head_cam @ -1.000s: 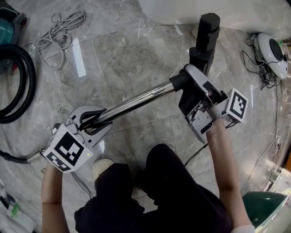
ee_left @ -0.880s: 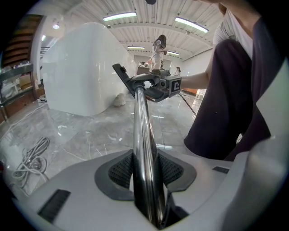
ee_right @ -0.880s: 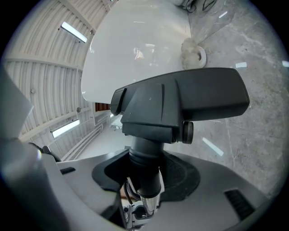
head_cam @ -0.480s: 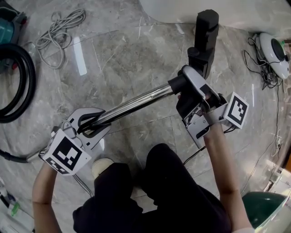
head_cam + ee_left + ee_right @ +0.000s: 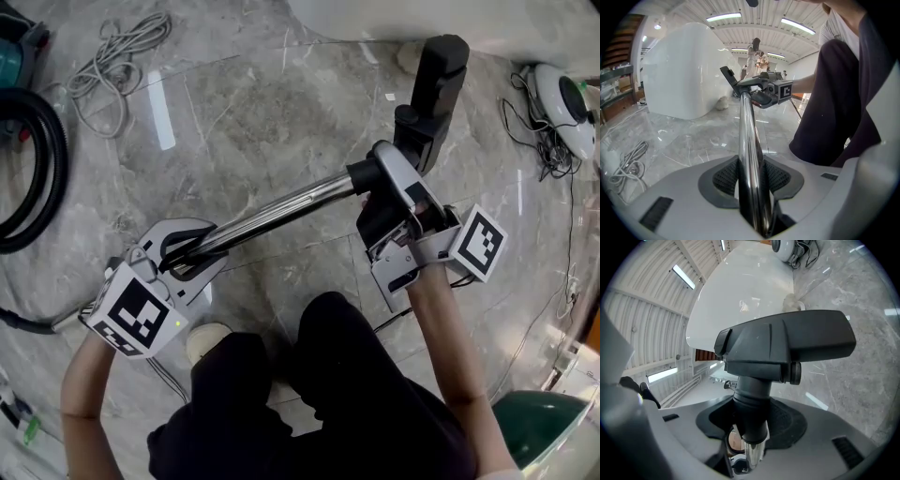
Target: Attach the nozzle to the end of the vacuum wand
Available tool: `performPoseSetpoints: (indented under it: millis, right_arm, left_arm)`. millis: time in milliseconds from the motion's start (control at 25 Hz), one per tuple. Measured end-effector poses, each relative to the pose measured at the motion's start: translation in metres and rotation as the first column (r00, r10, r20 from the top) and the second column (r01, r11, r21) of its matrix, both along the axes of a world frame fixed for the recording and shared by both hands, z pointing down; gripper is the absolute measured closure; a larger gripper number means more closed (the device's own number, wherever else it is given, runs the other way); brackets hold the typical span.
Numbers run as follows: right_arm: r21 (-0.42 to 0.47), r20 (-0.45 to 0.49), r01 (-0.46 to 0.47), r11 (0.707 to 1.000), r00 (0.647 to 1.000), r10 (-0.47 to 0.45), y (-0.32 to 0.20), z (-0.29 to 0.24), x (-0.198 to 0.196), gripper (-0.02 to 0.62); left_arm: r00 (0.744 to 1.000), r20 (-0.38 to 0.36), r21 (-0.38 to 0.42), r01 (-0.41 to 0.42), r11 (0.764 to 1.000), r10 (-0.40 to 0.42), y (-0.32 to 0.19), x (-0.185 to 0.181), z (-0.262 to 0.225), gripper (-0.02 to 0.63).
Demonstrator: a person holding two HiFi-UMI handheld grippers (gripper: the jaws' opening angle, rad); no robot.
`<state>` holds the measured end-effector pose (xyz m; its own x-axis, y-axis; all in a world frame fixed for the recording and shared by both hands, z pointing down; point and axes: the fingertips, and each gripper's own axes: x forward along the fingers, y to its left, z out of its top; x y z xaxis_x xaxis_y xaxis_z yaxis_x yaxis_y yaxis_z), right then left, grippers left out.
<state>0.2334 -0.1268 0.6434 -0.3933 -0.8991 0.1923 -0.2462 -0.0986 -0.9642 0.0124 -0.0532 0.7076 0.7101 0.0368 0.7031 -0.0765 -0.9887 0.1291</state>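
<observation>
A chrome vacuum wand (image 5: 281,208) runs from lower left up to the right in the head view. My left gripper (image 5: 183,255) is shut on its lower part, and in the left gripper view the ribbed pads (image 5: 725,177) press the tube (image 5: 749,154) from both sides. The black nozzle (image 5: 429,94) sits at the wand's far end. My right gripper (image 5: 380,202) is shut on the nozzle's neck (image 5: 750,408). Its wide head (image 5: 787,341) stands just beyond the jaws. A bit of chrome tube end (image 5: 752,453) shows under the neck.
A black hose (image 5: 37,187) loops at the left beside a teal vacuum body (image 5: 19,42) and a coil of white cable (image 5: 112,52). A white device with cords (image 5: 567,103) lies at the right. The person's dark-trousered legs (image 5: 356,394) fill the lower middle.
The right gripper has turned a little and its marker cube has dropped slightly, so the nozzle head now leans further right. The left gripper and the wand's lower end have stayed put.
</observation>
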Motion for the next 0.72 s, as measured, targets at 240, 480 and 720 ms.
performPoseSetpoints:
  millis: [240,480,720]
  right_arm:
    - [-0.009,-0.041,0.080,0.997,0.996,-0.080,-0.006,-0.004,-0.010,0.414]
    - [-0.050,-0.051,0.134,0.990,0.989,-0.137,-0.007,0.001,-0.019,0.417]
    - [-0.068,-0.051,0.159,0.985,0.985,-0.162,-0.007,0.002,-0.022,0.419]
  left_arm:
    - [1.000,-0.004,0.032,-0.002,0.999,0.002,-0.005,0.002,-0.005,0.453]
    - [0.999,-0.006,0.040,-0.032,0.999,0.032,-0.007,0.005,-0.006,0.451]
    - [0.999,-0.023,0.025,-0.037,0.999,0.037,-0.005,0.011,-0.007,0.449]
